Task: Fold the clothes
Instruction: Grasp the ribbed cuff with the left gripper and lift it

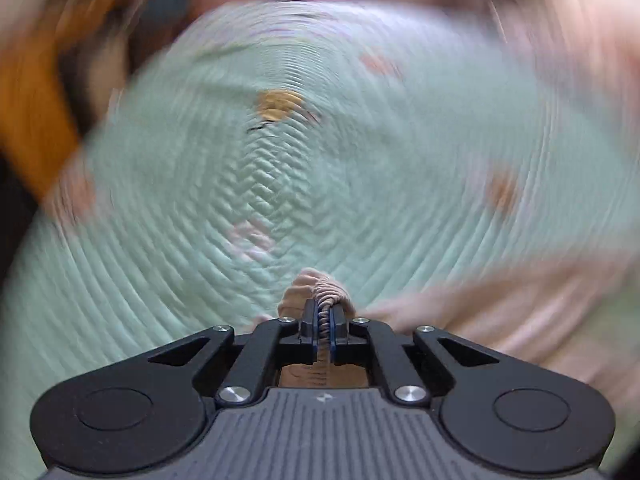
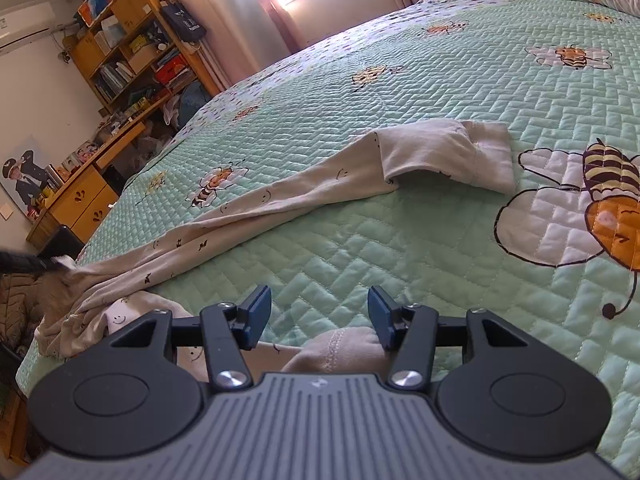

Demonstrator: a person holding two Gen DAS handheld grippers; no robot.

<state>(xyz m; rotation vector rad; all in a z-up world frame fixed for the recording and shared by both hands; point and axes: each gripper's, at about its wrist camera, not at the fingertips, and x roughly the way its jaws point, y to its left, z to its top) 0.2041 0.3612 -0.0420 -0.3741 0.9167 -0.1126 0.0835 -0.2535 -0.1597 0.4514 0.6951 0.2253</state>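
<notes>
Clothes-folding on the bed: my left gripper (image 1: 324, 322) is clamped tight on a bunched ribbed edge of the beige leggings (image 2: 280, 204), probably the waistband, since a firm pinch there lets me drag the whole thing in one go (that view is smeared with motion blur, so don't ask for details). The leggings lie stretched long across the green bee quilt (image 2: 460, 92), far end already doubled over. My right gripper (image 2: 319, 314) hangs wide open and empty just above a nearer cuff, ready to take the second corner, I'd guess.
</notes>
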